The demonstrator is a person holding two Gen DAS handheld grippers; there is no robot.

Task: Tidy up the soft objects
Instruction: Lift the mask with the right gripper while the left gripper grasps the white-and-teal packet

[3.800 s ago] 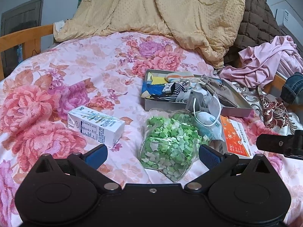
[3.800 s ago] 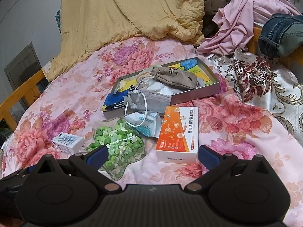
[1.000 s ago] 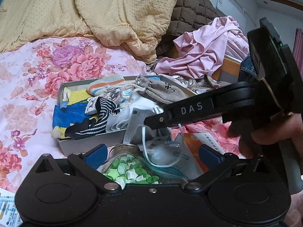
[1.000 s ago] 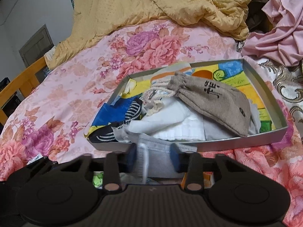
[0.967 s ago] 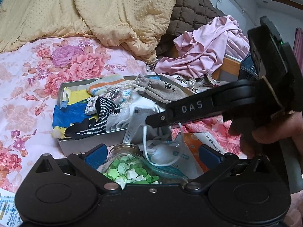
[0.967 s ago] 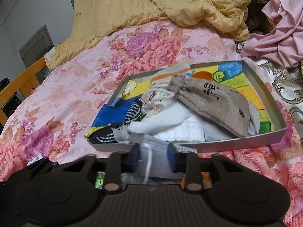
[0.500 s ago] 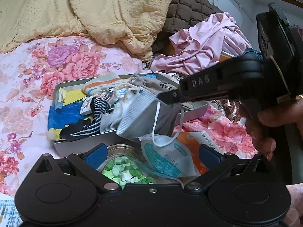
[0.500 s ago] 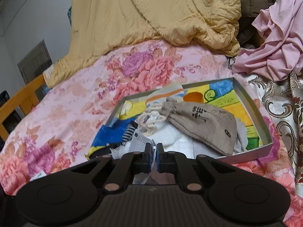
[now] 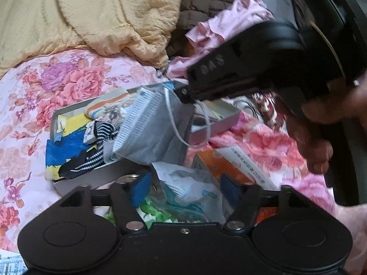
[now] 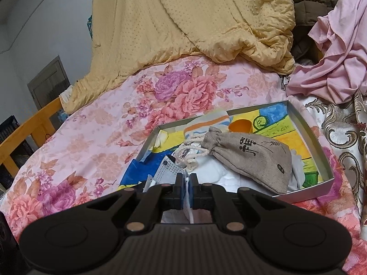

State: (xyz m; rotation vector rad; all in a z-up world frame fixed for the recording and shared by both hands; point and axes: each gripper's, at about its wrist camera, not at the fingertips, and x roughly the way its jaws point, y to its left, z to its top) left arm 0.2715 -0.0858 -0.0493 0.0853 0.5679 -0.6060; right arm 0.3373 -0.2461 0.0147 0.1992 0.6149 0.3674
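My right gripper is shut on the white ear loop and edge of a grey face mask. In the left wrist view that gripper holds the mask hanging over the front of the grey tray. In the tray lie a burlap pouch, a striped sock and white cloth. My left gripper is low in front of the tray and its jaws are closing. A white and teal packaged mask sits between its blue pads, and I see no firm press on it.
An orange box lies right of the packaged mask, and a jar of green paper stars under the left gripper. A yellow blanket and pink clothes are piled behind the tray. A wooden bed rail runs at the left.
The right jaws shut on the grey mask and lifted it off the tray's front edge. The left jaws narrowed around the packaged mask.
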